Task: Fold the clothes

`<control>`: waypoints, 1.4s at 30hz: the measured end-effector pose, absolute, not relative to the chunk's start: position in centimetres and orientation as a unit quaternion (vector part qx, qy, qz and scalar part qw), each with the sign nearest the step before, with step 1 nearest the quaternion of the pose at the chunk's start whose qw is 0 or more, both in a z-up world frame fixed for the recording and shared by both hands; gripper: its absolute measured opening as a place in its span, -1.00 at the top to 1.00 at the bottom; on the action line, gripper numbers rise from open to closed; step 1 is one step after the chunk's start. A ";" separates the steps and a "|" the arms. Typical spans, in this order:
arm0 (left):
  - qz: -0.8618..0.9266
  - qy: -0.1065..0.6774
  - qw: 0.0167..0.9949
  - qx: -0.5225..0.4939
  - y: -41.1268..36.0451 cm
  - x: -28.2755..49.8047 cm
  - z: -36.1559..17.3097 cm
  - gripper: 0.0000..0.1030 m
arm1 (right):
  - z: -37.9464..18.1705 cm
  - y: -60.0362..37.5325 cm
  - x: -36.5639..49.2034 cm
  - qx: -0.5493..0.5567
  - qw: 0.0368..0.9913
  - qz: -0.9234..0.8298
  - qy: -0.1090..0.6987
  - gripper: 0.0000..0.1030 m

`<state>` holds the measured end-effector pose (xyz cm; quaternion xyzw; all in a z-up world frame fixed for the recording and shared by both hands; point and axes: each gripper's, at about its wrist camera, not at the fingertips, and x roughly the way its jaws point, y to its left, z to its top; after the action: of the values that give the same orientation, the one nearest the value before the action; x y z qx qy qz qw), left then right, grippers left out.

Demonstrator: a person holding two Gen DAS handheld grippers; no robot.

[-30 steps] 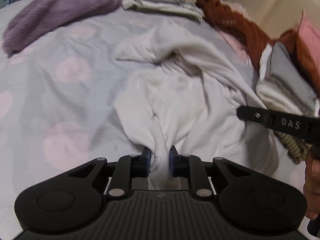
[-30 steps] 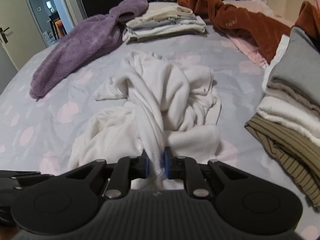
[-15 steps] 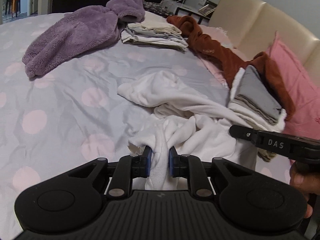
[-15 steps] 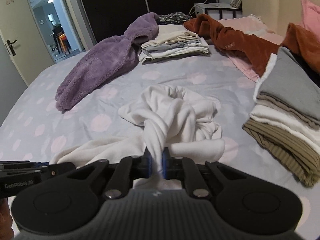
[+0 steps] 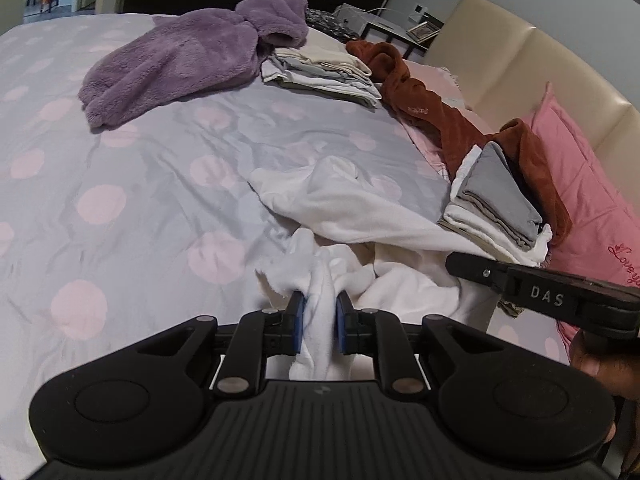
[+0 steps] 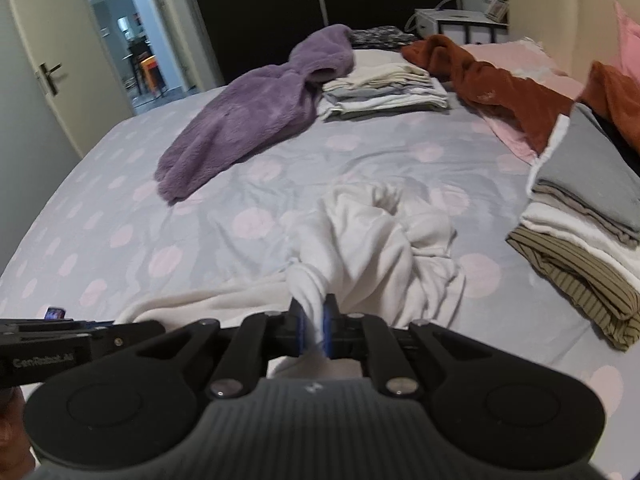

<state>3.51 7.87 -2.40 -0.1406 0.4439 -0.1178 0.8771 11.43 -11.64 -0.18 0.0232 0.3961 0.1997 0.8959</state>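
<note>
We hold the white garment, bunched at the near middle of the bed, with the left hand-held gripper and the right hand-held gripper each pinching a twisted fold. Risk: lifting the tangled cloth could drag it into the folded stack at right. Legible: "DAS", "GenRobot.AI".

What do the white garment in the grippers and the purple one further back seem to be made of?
White garment: looks like soft matte knit or fleece, possibly cotton; it bunches in thick rounded folds, with a fuzzy edge near the left gripper.
Purple garment: seems plush fleece or faux fur; deep fluffy pile, no sheen.
Exact fibre cannot be told.
</note>
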 end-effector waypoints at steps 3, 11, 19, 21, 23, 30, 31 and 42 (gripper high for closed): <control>-0.100 0.441 0.881 -0.140 7.6 2.8 -1.9 0.74 | 0.3 -12.4 11.3 0.031 0.894 0.218 0.391 0.81; -0.071 0.426 0.887 -0.161 7.0 2.7 0.7 0.74 | 0.7 -14.7 12.2 0.021 0.878 0.277 0.391 0.81; -0.055 0.404 0.896 -0.177 6.9 2.8 3.5 0.75 | 1.9 -15.5 13.0 0.023 0.876 0.286 0.388 0.81; -0.064 0.403 0.896 -0.173 7.1 2.8 3.9 0.75 | 2.3 -14.9 12.7 0.018 0.878 0.283 0.386 0.81; -0.076 0.405 0.895 -0.169 7.2 2.8 4.1 0.75 | 2.8 -14.4 12.2 0.012 0.881 0.279 0.382 0.81; -0.145 0.413 0.890 -0.131 6.8 3.3 4.6 0.75 | 3.9 -13.3 9.4 0.024 0.898 0.229 0.374 0.81; -0.146 0.413 0.890 -0.129 6.9 3.4 4.8 0.75 | 3.8 -13.3 9.2 0.028 0.899 0.225 0.374 0.81; -0.078 0.402 0.898 -0.162 6.1 1.3 5.7 0.75 | 2.1 -13.9 10.2 0.018 0.879 0.284 0.384 0.81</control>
<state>1.27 6.15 5.75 -0.1623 0.4024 -0.0779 0.8976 10.15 -13.95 2.06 0.0179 0.3835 0.2838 0.8787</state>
